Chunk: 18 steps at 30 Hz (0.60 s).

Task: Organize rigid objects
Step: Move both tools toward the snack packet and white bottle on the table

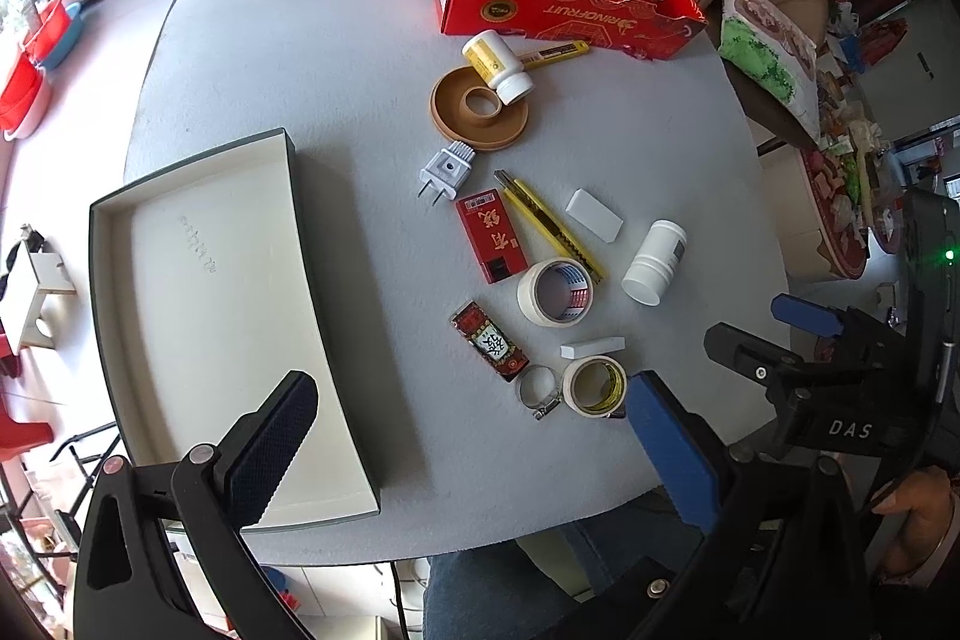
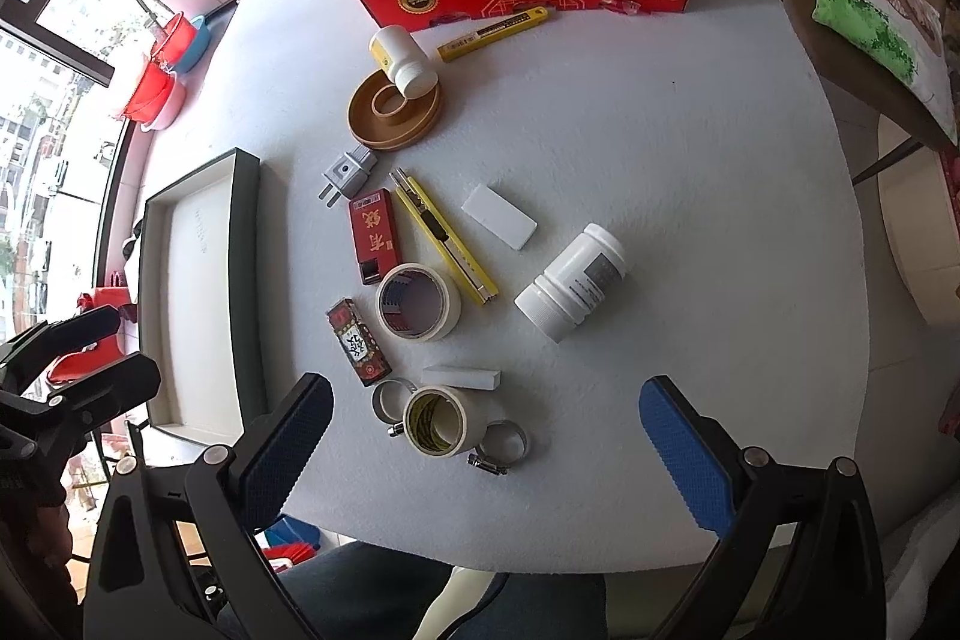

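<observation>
Both grippers, left gripper (image 1: pixel 474 454) and right gripper (image 2: pixel 486 451), are hovering wide apart, empty; tape roll (image 2: pixel 435 421) is looking light, stiff, graspable across its rim

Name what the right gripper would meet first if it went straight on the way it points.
Probably the bare table, close to the white bottle lying on its side. Nothing stands between its open jaws; depth is hard to judge.

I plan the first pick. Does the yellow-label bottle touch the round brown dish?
Touching. In the right wrist view the yellow-label bottle lies tilted, its white cap resting on the round brown dish rim.
</observation>
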{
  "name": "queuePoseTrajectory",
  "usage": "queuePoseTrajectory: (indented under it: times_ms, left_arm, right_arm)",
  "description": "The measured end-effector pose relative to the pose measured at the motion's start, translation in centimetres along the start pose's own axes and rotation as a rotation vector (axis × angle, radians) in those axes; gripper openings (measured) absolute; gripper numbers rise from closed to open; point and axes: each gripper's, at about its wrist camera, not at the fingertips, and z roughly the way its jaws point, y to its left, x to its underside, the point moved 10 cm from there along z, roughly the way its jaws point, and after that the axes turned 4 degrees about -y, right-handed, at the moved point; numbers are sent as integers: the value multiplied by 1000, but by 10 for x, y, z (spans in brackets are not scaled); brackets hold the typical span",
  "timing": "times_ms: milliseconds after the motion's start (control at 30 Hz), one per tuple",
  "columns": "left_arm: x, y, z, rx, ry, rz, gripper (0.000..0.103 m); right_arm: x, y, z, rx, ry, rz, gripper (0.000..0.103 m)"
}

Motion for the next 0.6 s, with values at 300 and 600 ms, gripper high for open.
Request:
queuePoseTrajectory:
  times_ms: [300, 600]
  left_arm:
    - [3, -6, 14, -6, 13, 30, 103]
    - [7, -2, 26, -17, 29, 26, 103]
  right_arm:
    - [11, -9, 8, 12, 39, 24, 103]
    - [24, -19, 22, 8, 98, 62, 103]
